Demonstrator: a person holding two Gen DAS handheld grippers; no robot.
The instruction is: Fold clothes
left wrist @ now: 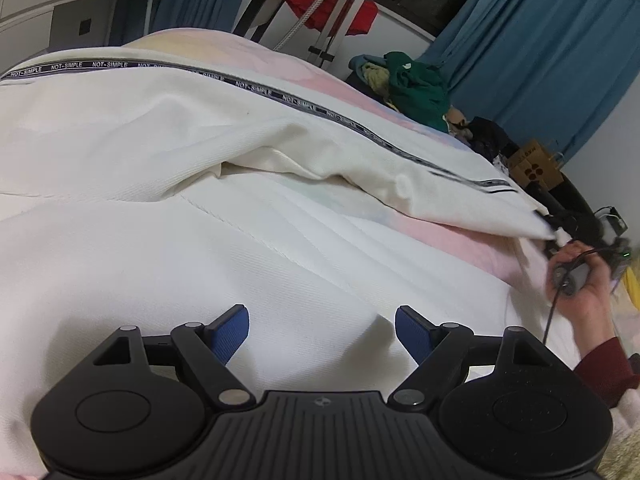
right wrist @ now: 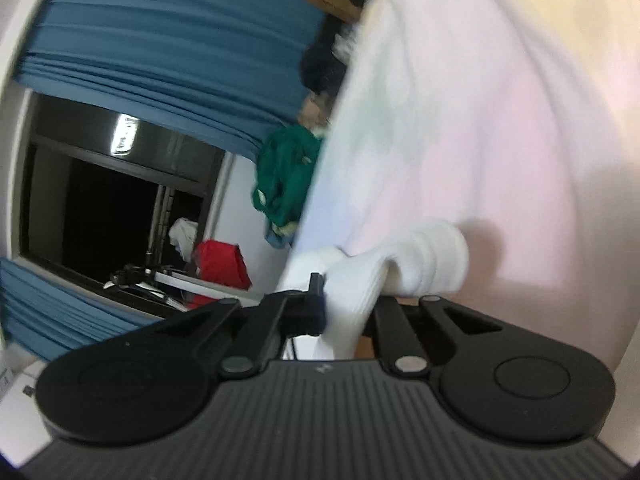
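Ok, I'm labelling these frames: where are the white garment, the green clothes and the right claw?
white garment (left wrist: 168, 128): left wrist view, upper panel.
green clothes (left wrist: 420, 88): left wrist view, middle of heap.
right claw (right wrist: 346, 312): right wrist view, between fingertips, on gripped cloth.

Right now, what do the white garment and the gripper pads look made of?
White garment: apparently a thick matte cotton-like knit, given its fine diagonal ribbing and soft folds; its printed stripe looks woven. Left gripper pads: blue, finely textured, probably rubber or fabric-faced.

White garment (left wrist: 168, 128), black lettered stripe (left wrist: 304, 104); blue curtain (left wrist: 532, 40); green clothes (left wrist: 420, 88).
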